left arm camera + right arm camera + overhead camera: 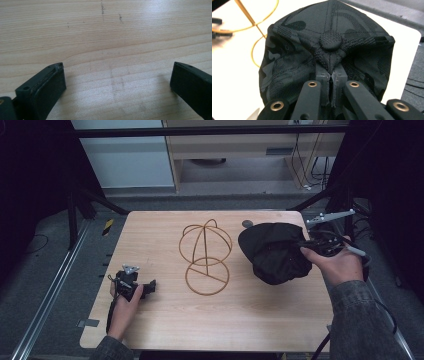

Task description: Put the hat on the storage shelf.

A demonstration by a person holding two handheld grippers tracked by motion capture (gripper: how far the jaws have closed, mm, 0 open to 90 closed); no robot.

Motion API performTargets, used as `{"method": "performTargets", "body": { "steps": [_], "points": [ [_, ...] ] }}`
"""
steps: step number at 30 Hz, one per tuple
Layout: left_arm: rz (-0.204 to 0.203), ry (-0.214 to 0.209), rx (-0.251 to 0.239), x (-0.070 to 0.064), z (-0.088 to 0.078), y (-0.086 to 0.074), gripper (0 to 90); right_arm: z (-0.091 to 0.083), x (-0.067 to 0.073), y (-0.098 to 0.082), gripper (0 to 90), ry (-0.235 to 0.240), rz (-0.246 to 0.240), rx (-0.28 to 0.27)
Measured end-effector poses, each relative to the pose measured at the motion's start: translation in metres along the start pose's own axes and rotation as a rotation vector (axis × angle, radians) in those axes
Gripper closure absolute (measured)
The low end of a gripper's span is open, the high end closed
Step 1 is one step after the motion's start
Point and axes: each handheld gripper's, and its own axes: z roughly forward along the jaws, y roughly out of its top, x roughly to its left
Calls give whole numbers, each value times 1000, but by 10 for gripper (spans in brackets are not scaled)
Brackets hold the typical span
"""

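A black cap [274, 251] with a faint camouflage pattern hangs above the right side of the table, pinched at its crown by my right gripper [306, 245]. In the right gripper view the jaws are closed on a fold of cap [329, 50] fabric just below the top button, and my right gripper [331, 76] shows only a thin slit. A gold wire hat stand [206, 256] lies on its side at the table's centre, left of the cap. My left gripper [150, 287] rests on the table at the front left, and in its own view my left gripper [117, 75] stands open over bare wood.
The wooden table [165, 320] has dark drops on both sides and metal rails along the left. A small dark round disc [247, 224] lies near the far edge behind the cap. Cables trail by the right edge.
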Motion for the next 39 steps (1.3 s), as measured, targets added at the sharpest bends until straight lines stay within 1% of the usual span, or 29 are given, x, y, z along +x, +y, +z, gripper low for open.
{"method": "performTargets", "body": {
  "steps": [3, 6, 11, 19, 30, 36, 39],
  "points": [
    [1, 0, 1, 0, 0, 0, 0, -4, 0, 3, 870, -11, 8, -25],
    [1, 0, 1, 0, 0, 0, 0, -7, 2, 9, 870, -12, 13, -45],
    [1, 0, 1, 0, 0, 0, 0, -11, 7, 22, 870, -18, 11, -83],
    [1, 0, 2, 0, 0, 0, 0, -17, 17, 43, 870, -14, 10, -134],
    [3, 1, 5, 0, 0, 0, 0, -19, 36, 72, 870, 14, -8, -198],
    [4, -2, 4, -1, 0, 0, 0, -16, 49, 84, 870, 38, -27, -211],
    [4, -3, 4, -1, 0, 0, 0, -12, 56, 89, 870, 59, -31, -212]
  ]
}}
